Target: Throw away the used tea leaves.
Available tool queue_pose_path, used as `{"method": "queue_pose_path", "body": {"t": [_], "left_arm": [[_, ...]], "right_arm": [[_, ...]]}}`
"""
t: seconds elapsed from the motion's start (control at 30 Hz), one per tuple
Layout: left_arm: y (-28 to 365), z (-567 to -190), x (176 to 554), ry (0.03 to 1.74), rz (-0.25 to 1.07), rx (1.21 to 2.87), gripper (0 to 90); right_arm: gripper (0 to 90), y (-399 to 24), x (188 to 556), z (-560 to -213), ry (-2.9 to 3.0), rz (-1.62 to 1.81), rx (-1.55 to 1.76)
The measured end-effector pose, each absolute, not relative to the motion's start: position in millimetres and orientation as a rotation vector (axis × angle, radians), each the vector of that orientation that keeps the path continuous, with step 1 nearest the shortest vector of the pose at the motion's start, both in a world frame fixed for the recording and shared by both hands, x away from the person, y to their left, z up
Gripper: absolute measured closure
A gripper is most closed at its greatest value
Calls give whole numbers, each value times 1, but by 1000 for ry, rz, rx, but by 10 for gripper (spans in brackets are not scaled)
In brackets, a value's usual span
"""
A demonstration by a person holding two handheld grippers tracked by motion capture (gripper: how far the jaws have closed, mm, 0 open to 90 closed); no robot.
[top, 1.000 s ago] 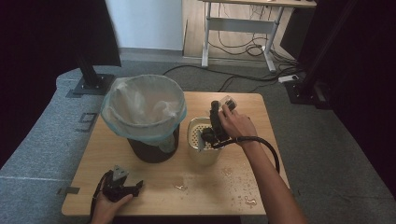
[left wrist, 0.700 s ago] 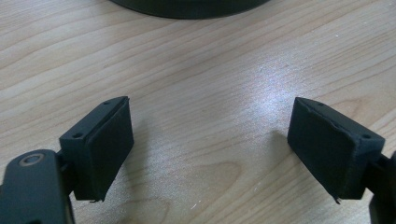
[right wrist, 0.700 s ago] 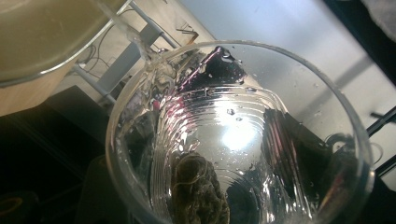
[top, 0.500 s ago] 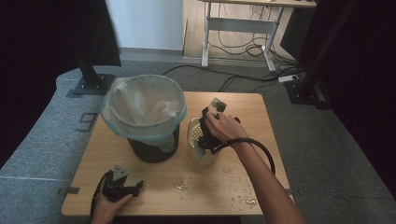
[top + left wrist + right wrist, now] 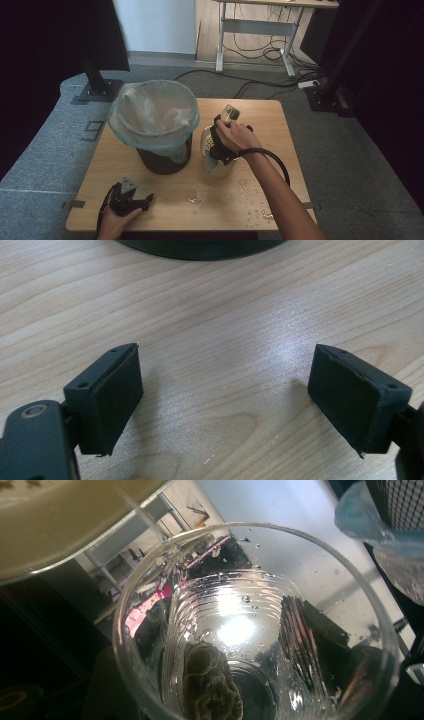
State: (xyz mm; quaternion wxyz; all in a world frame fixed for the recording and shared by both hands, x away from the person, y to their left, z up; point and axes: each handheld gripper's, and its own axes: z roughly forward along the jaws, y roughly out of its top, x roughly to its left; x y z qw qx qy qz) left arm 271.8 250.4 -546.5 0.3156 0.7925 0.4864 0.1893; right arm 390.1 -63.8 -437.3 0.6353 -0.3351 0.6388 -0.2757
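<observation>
Looking down my right gripper [image 5: 218, 145], I've got a clear plastic cup [image 5: 255, 630] clamped between the jaws, mouth facing the camera, with a brownish lump stuck inside near the bottom. From above, the cup is tipped over the cream strainer pot [image 5: 216, 161], just beside the lined bin [image 5: 154, 117]. My left gripper [image 5: 131, 201] sits on the table [image 5: 280, 135], jaws wide apart, nothing between them.
</observation>
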Motion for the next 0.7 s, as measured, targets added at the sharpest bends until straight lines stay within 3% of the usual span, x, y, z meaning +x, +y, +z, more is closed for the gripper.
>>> {"method": "queue_pose_path", "body": {"t": [0.7], "left_arm": [[250,-547,272,1275,497,2090,139]], "right_arm": [[424,-59,387,-429,1454,-669,-764]]}}
